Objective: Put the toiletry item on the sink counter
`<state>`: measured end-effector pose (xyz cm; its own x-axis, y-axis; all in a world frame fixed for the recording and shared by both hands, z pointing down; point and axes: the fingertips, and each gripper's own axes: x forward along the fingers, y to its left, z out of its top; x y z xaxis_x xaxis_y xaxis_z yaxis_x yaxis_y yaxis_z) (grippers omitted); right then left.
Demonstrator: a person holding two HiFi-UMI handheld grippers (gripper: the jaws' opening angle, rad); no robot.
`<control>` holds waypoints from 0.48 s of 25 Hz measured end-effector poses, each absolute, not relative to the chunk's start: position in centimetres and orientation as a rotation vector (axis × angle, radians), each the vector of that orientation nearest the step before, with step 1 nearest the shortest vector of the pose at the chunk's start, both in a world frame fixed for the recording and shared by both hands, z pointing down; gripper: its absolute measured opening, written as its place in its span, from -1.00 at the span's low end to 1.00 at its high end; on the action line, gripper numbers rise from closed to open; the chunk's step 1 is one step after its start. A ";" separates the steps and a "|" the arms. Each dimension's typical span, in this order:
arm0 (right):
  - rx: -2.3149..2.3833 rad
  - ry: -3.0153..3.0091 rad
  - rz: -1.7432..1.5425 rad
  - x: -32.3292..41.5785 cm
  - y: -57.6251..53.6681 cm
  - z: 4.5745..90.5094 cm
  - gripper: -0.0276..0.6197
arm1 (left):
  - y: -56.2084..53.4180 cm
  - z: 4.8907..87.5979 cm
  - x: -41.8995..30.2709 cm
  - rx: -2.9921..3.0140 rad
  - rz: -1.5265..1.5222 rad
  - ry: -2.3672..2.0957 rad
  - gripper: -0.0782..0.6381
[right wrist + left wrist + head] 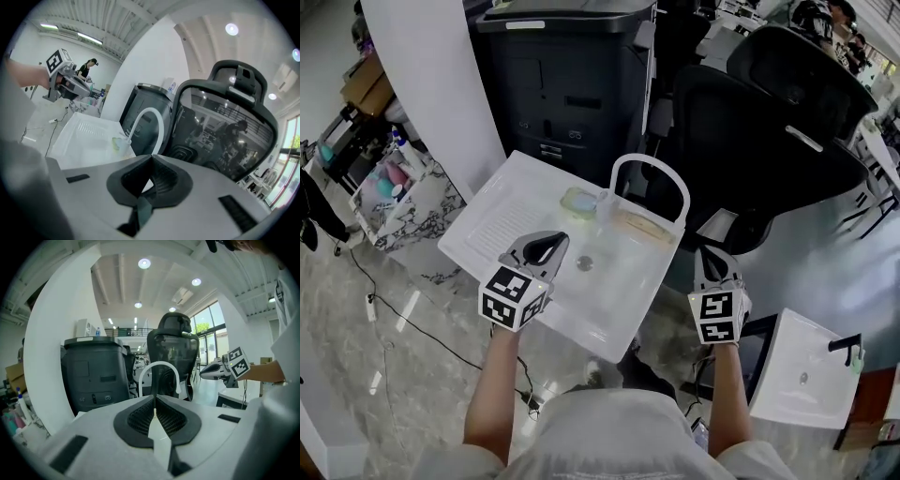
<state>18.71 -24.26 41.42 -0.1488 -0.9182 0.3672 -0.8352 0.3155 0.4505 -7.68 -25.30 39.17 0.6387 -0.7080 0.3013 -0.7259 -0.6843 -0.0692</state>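
A white sink unit (511,225) with an arched white faucet (649,178) stands in front of me. On its back counter sit a pale green soap-like item (577,200), a clear cup (605,204) and a yellowish flat item (639,225). My left gripper (555,240) hovers over the basin near the drain (584,264), jaws shut and empty (154,397). My right gripper (705,253) hangs just off the sink's right edge, shut with nothing between its jaws (151,157). The green item (116,143) shows beside the faucet (145,126) in the right gripper view.
A black printer (567,80) and a black office chair (769,122) stand right behind the sink. A marble-patterned stand with bottles (394,187) is at the left by a white pillar (431,84). Another white basin (806,375) lies at the lower right.
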 end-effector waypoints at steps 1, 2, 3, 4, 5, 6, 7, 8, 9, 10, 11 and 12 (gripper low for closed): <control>1.549 -2.023 -0.202 18.5 -24.1 40.4 -0.92 | -25.3 38.4 -7.5 2.813 0.476 -1.227 -0.73; 1.553 -2.037 -0.221 18.2 -24.0 39.5 -0.92 | -25.3 37.7 -7.2 2.836 0.478 -1.231 -0.73; 1.558 -2.051 -0.240 18.0 -23.9 38.6 -0.92 | -25.3 37.1 -6.9 2.859 0.479 -1.236 -0.73; 1.561 -2.065 -0.259 17.8 -23.8 37.8 -0.92 | -25.3 36.5 -6.7 2.880 0.480 -1.244 -0.73; 1.561 -2.078 -0.276 17.5 -23.7 37.1 -0.92 | -25.2 35.9 -6.4 2.898 0.477 -1.254 -0.73; 1.559 -2.092 -0.294 17.2 -23.6 36.4 -0.92 | -25.0 35.4 -6.3 2.913 0.472 -1.265 -0.73; 1.555 -2.106 -0.311 17.0 -23.5 35.7 -0.92 | -24.9 34.9 -6.1 2.924 0.464 -1.273 -0.73; 1.552 -2.119 -0.329 16.7 -23.3 35.0 -0.92 | -24.7 34.5 -5.9 2.935 0.452 -1.274 -0.73; 1.548 -2.132 -0.345 16.4 -23.2 34.4 -0.92 | -24.5 34.1 -5.7 2.945 0.440 -1.273 -0.73; 1.542 -2.143 -0.360 16.1 -23.0 34.0 -0.92 | -24.3 33.7 -5.6 2.955 0.432 -1.274 -0.73; 1.536 -2.154 -0.375 15.8 -22.9 33.6 -0.92 | -24.2 33.4 -5.6 2.963 0.426 -1.277 -0.73; 1.530 -2.164 -0.388 15.5 -22.7 33.2 -0.92 | -24.0 33.1 -5.5 2.969 0.421 -1.279 -0.73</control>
